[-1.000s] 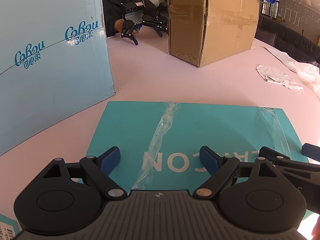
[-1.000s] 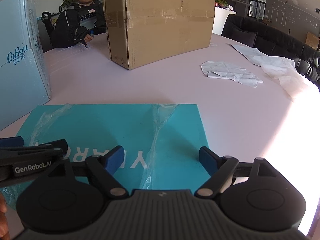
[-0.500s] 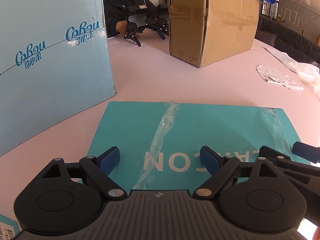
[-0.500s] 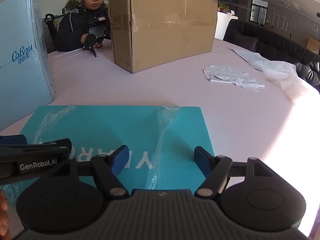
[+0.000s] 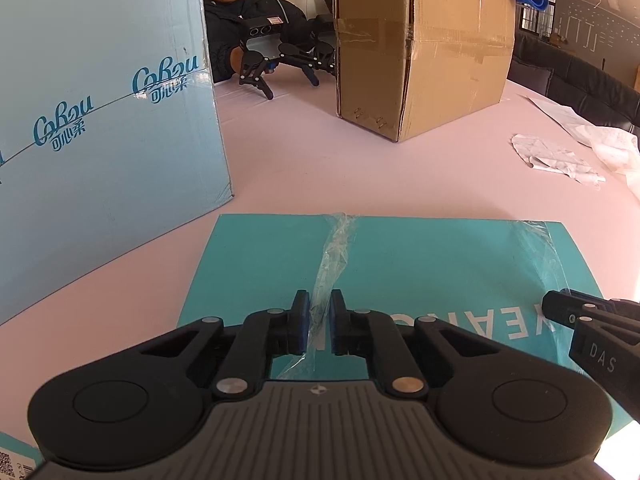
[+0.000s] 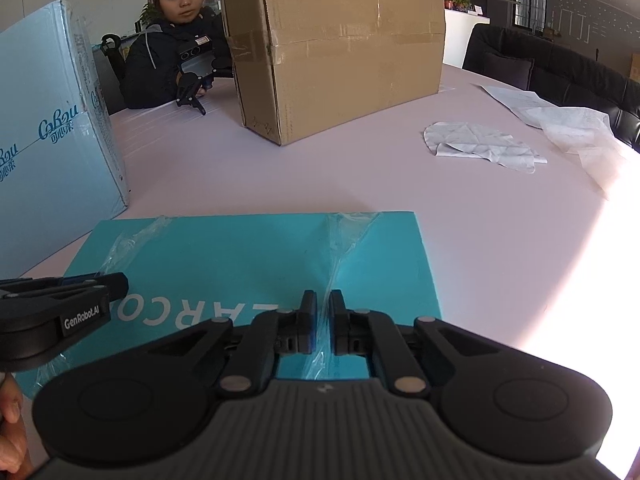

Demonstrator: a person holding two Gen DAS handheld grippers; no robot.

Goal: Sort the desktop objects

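Note:
A flat teal box (image 5: 420,272) with white lettering and strips of clear tape lies on the pale pink table, also in the right wrist view (image 6: 256,264). My left gripper (image 5: 319,322) hovers over its near left part, jaws nearly closed with a narrow gap and a tape strip behind it; nothing is held. My right gripper (image 6: 323,322) hovers over the box's near right part, jaws also nearly closed and empty. Each gripper shows in the other's view, the right one at the right edge (image 5: 592,332) and the left one at the left edge (image 6: 60,316).
A tall light blue carton (image 5: 100,128) stands at the left. A large brown cardboard box (image 5: 420,44) stands at the back. Crumpled white paper (image 6: 480,144) lies at the right. A person (image 5: 240,12) across the table holds other grippers.
Both grippers have closed from wide open to nearly shut. They stay over the teal box, which has not moved.

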